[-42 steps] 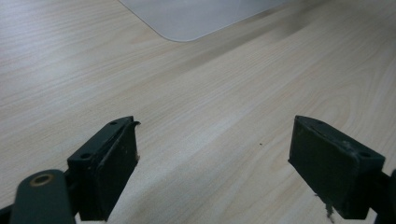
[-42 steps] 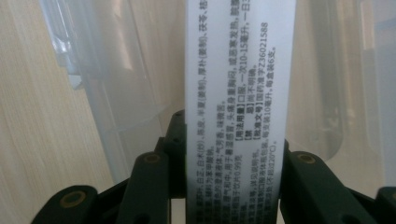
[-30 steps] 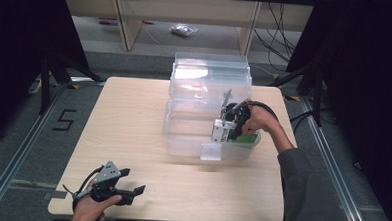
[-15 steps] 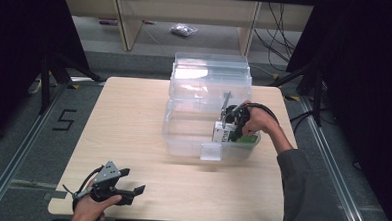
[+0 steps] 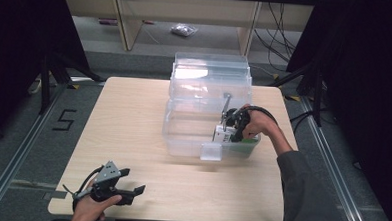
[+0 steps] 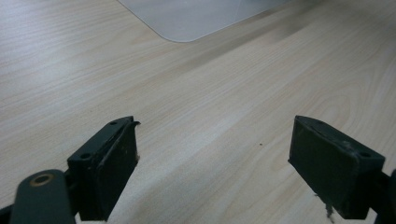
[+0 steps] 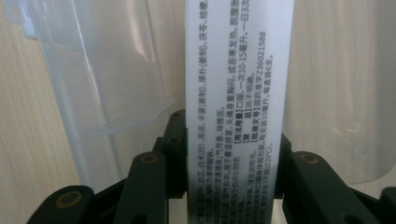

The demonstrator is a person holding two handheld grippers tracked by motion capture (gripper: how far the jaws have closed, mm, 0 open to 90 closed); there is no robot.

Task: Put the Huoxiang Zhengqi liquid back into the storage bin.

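the right gripper (image 5: 227, 128) sits right of centre in the high view, reaching down into the near right corner of a clear plastic storage bin (image 5: 190, 140). its jaws are clamped on a white carton (image 5: 223, 134) with a green edge and black print, held inside the bin close to the front wall. in the right gripper view the carton (image 7: 236, 93) runs up the middle of the frame, its narrow white face covered in small printed text, pinched between the two black jaws at the bottom, with the bin's clear wall (image 7: 116, 79) to the left.

the left gripper (image 5: 130, 192) rests at the lower left of the high view, on the wooden table (image 5: 128, 117) near its front edge, well apart from the bin. in the left gripper view its jaws stand wide apart over bare wood, nothing between them.
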